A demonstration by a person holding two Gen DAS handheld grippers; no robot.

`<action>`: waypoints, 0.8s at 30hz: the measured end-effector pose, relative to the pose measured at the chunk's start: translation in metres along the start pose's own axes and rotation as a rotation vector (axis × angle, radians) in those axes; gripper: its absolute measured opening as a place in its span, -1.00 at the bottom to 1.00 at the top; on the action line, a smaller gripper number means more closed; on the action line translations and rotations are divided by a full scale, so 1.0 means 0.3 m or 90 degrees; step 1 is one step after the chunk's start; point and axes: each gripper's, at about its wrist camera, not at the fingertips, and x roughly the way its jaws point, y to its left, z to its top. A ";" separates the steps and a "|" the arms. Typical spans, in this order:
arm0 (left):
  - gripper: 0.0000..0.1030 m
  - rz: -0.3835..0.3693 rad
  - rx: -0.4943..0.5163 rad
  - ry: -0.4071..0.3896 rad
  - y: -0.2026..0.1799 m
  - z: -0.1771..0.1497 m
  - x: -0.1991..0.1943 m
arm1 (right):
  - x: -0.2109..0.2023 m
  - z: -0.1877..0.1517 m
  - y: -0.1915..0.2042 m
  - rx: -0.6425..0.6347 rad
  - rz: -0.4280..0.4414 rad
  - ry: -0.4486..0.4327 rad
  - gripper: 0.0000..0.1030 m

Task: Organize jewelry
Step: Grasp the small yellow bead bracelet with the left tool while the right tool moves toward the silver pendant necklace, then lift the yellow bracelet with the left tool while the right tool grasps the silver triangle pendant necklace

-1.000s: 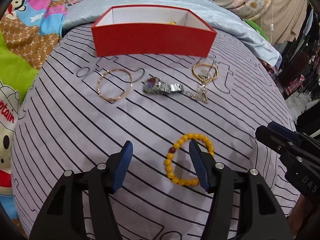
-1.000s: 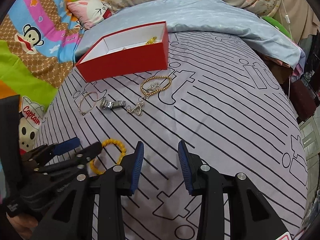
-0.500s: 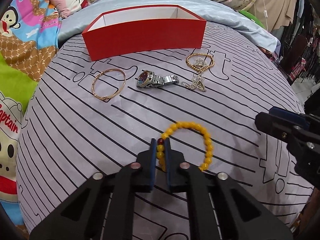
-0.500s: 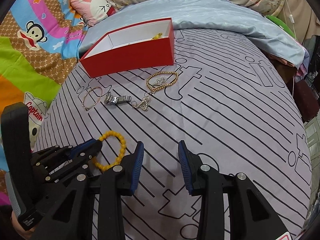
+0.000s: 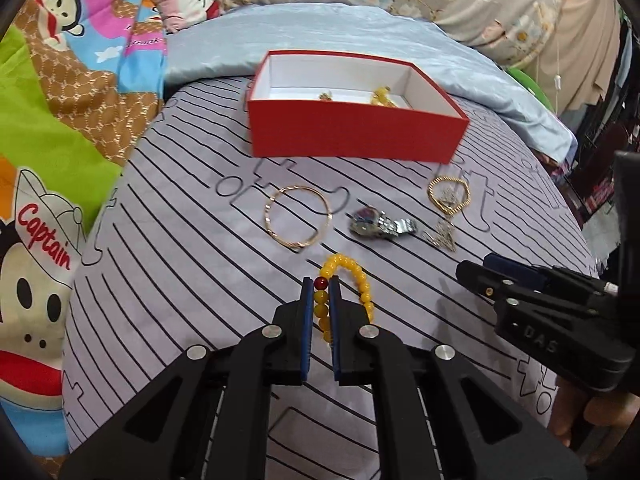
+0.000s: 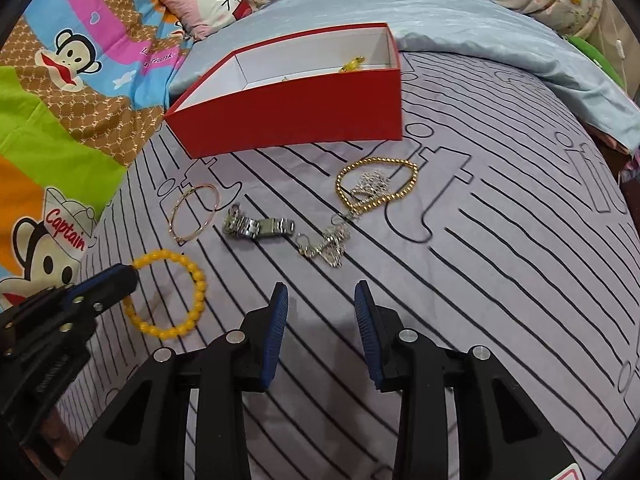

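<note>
While the bed (image 6: 500, 280) under its striped sheet carries everything, the red box (image 5: 352, 136) sits at the far side, open-topped, a couple of small gold pieces already inside. On the sheet in front of it: rose-gold bangle (image 5: 298, 216), steel watch (image 5: 380, 226), gold chain bracelet (image 6: 376, 184), silver chain tangle (image 6: 328, 242). Left gripper (image 5: 320, 284) has jaws clamped on the yellow bead bracelet (image 6: 176, 296), gripping the strand beside the red bead; the rest of the loop hangs free. Right gripper (image 6: 320, 300) jaws apart, holding nothing, over bare sheet. Bracelet looks light and floppy, with hard, slick beads, so a pinch across the strand should hold. It likely swings on the way to the box.
</note>
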 end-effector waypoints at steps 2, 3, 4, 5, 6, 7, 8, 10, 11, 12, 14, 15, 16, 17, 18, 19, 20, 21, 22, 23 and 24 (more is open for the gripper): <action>-0.87 0.004 -0.011 -0.001 0.024 0.014 0.003 | 0.021 0.014 0.000 0.000 0.000 -0.002 -0.36; -0.87 0.006 -0.014 -0.001 0.032 0.017 0.004 | 0.031 0.021 -0.003 0.002 0.001 -0.002 -0.36; -0.87 0.008 -0.017 0.000 0.039 0.019 0.005 | 0.040 0.029 -0.008 0.005 0.002 -0.003 -0.36; -0.87 0.009 -0.019 0.001 0.047 0.020 0.006 | 0.051 0.037 -0.014 0.010 0.009 -0.002 -0.36; -0.87 0.007 -0.022 0.002 0.054 0.021 0.008 | 0.060 0.042 -0.020 0.014 0.014 -0.001 -0.37; -0.87 0.009 -0.024 0.004 0.058 0.022 0.011 | 0.067 0.047 -0.024 0.018 0.018 -0.001 -0.39; -0.87 0.008 -0.024 0.005 0.060 0.022 0.013 | 0.071 0.051 -0.025 0.018 0.020 -0.002 -0.43; -0.87 0.008 -0.024 0.006 0.062 0.022 0.016 | 0.077 0.058 -0.021 0.012 0.019 -0.003 -0.51; -0.87 0.007 -0.024 0.007 0.062 0.022 0.017 | 0.079 0.060 -0.019 0.008 0.017 -0.002 -0.56; -0.87 0.006 -0.025 0.008 0.064 0.022 0.021 | 0.081 0.058 -0.016 0.004 0.015 -0.003 -0.64; -0.87 0.003 -0.026 0.010 0.064 0.021 0.024 | 0.079 0.054 -0.015 -0.005 0.014 -0.004 -0.64; -0.87 0.003 -0.027 0.011 0.063 0.021 0.026 | 0.077 0.051 -0.016 -0.005 0.014 -0.004 -0.65; -0.87 0.002 -0.027 0.012 0.063 0.020 0.027 | 0.073 0.047 -0.017 -0.005 0.015 -0.002 -0.65; -0.87 0.001 -0.028 0.012 0.061 0.020 0.028 | 0.069 0.043 -0.020 -0.005 0.016 -0.002 -0.65; -0.87 0.000 -0.028 0.012 0.061 0.020 0.028 | 0.066 0.039 -0.022 -0.004 0.016 -0.001 -0.66; -0.87 -0.001 -0.028 0.013 0.061 0.019 0.028 | 0.059 0.032 -0.026 -0.002 0.018 -0.001 -0.73; -0.87 -0.002 -0.029 0.012 0.061 0.021 0.028 | 0.053 0.027 -0.030 0.000 0.021 0.001 -0.99; -0.87 -0.004 -0.029 0.012 0.060 0.021 0.026 | 0.048 0.023 -0.034 0.004 0.025 0.002 -1.00; -0.87 -0.005 -0.028 0.011 0.058 0.022 0.024 | 0.039 0.017 -0.039 0.008 0.026 0.002 -1.00; -0.87 -0.006 -0.027 0.009 0.057 0.023 0.022 | 0.033 0.010 -0.041 0.008 0.026 0.002 -1.00; -0.87 -0.007 -0.026 0.008 0.055 0.023 0.020 | 0.028 0.003 -0.042 0.006 0.024 0.003 -1.00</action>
